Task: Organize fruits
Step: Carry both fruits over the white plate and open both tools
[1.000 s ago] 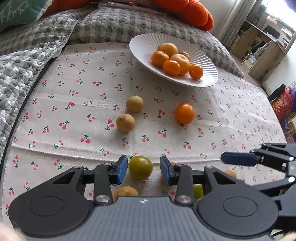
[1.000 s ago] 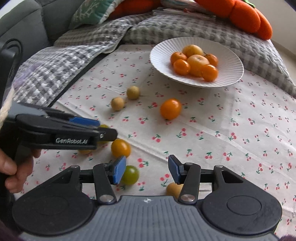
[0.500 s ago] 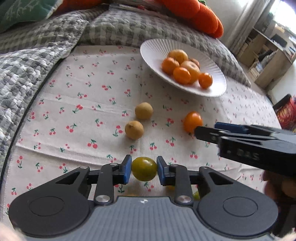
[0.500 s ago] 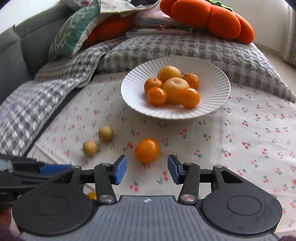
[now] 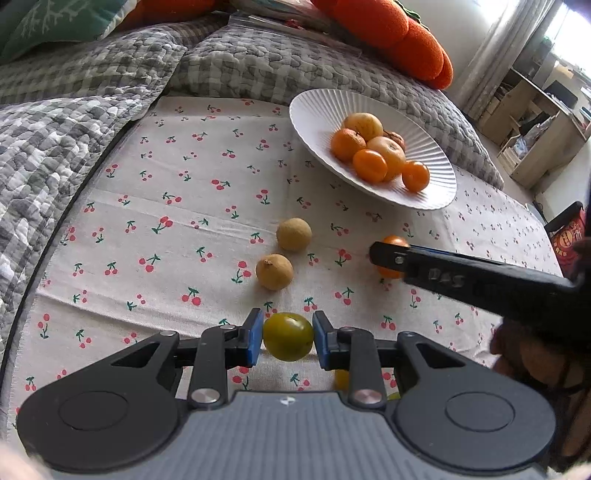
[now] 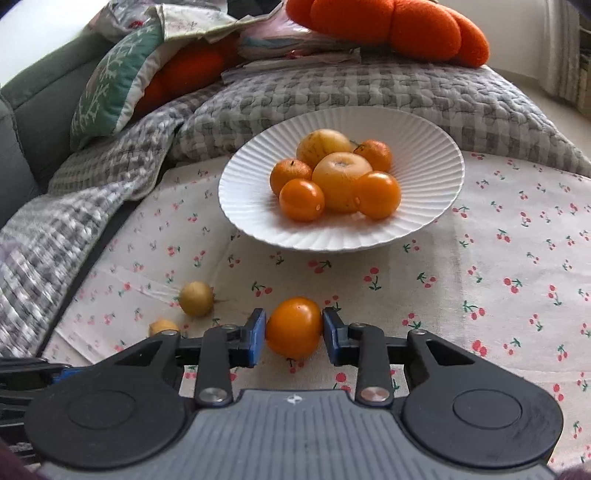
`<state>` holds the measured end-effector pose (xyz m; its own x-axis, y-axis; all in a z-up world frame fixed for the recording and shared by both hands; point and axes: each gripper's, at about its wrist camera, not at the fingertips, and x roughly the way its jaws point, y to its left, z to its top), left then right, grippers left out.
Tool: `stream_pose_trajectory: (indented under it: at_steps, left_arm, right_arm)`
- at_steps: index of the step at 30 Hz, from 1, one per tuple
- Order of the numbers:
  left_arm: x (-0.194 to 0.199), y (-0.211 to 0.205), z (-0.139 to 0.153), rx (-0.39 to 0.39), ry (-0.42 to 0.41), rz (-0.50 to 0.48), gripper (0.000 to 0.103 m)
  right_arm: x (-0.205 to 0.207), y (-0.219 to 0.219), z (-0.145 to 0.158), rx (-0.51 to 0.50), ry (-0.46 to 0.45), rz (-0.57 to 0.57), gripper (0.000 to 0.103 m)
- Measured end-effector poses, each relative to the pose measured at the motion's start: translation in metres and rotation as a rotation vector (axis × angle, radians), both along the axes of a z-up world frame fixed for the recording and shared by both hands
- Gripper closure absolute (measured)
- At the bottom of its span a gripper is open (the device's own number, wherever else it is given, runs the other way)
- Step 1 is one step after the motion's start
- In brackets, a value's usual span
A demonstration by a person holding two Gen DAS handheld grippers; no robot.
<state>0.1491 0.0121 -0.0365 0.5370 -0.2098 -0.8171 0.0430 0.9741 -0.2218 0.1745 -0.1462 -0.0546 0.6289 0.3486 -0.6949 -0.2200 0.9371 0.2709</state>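
Note:
My left gripper (image 5: 288, 341) is shut on a small green fruit (image 5: 287, 334), its blue pads pressing both sides just above the cherry-print cloth. In the right wrist view my right gripper (image 6: 294, 334) has its jaws closing on an orange fruit (image 6: 293, 325) that rests on the cloth, and both pads touch it. The left wrist view shows that same gripper from the side, at the orange fruit (image 5: 394, 240). Two tan round fruits (image 5: 294, 234) (image 5: 274, 271) lie loose on the cloth. Beyond them stands a white ribbed plate (image 6: 424, 140) holding several orange and yellow fruits.
A grey checked quilt (image 5: 92, 122) borders the cloth on the left and at the back. Orange plush cushions (image 6: 391, 26) and a green patterned cushion (image 6: 110, 81) lie behind the plate. A yellow fruit (image 5: 341, 378) peeks out under my left gripper. A hand (image 5: 524, 354) holds the right gripper.
The left jaws have shut on the green fruit. My right gripper has moved from the near fruits to the lone orange fruit and closed around it.

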Motion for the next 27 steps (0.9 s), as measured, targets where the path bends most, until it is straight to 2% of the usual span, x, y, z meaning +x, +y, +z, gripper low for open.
stream_pose_trajectory:
  at_steps: [4,11,16,27]
  left_arm:
    - [0.000,0.002,0.007,-0.013,-0.020,0.007,0.078]
    - [-0.003,0.012,0.023,-0.051,-0.065,0.024,0.078]
    - [0.000,0.011,0.032,-0.059,-0.105,0.030,0.078]
    - [0.017,-0.005,0.040,-0.067,-0.150,-0.006,0.078]
  right_arm:
    - [-0.004,-0.009,0.017,0.031,0.019,-0.006,0.073]
    - [-0.006,-0.059,0.049,0.119,-0.009,-0.102,0.073]
    - [-0.005,-0.081,0.054,0.153,-0.015,-0.146,0.073]
    - [0.001,-0.090,0.056,0.150,-0.030,-0.169,0.073]
